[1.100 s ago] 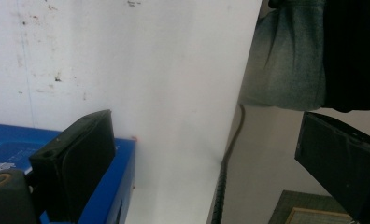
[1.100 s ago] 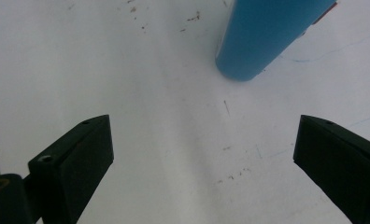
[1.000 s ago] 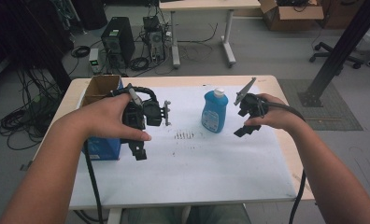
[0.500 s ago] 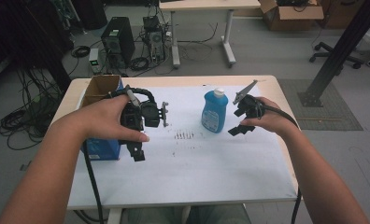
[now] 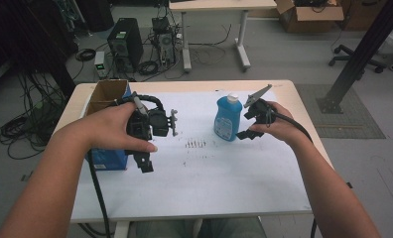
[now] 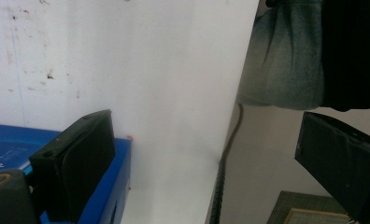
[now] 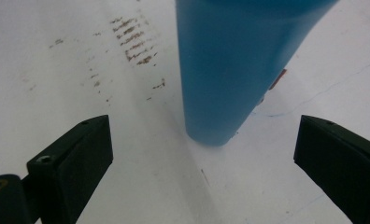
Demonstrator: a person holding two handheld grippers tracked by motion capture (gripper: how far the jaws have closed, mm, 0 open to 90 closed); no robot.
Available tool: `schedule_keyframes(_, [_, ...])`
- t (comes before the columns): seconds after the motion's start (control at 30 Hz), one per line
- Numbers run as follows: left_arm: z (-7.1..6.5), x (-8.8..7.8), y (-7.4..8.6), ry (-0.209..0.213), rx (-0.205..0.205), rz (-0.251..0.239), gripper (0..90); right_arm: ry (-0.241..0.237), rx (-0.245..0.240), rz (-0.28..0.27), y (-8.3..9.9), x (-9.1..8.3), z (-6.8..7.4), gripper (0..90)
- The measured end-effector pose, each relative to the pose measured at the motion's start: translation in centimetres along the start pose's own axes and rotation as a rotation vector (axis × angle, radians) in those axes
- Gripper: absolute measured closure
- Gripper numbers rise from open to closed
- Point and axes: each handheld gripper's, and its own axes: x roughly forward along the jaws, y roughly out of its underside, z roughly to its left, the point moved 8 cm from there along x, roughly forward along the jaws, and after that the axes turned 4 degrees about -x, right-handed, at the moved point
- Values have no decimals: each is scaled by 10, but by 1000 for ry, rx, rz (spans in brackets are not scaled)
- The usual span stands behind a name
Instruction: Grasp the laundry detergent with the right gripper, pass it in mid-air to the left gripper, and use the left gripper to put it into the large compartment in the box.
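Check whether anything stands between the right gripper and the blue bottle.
Nothing visible does. The right gripper has its jaws open, with bare white table cover leading up to the upright blue bottle straight ahead.

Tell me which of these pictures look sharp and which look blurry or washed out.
High view: evenly lit, the blue bottle reasonably sharp. Right gripper view: the bottle looms close and soft-edged, casting a faint shadow on the white table cover. Left gripper view: the cover glares nearly blank; the blue box is blurred.

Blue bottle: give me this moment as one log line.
right gripper: open, beside blue bottle | bottle: upright on table, ungrasped | left gripper: open, by blue box
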Motion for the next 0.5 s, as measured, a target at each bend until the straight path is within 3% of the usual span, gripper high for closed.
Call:
schedule_keyframes(0.17, [1,2,0,5,-1,-3,56,25,16,-14,2,7,-3,42])
schedule_keyframes(0.5, [1,6,-4,12,8,4,56,52,49,-94,-4,14,-3,40])
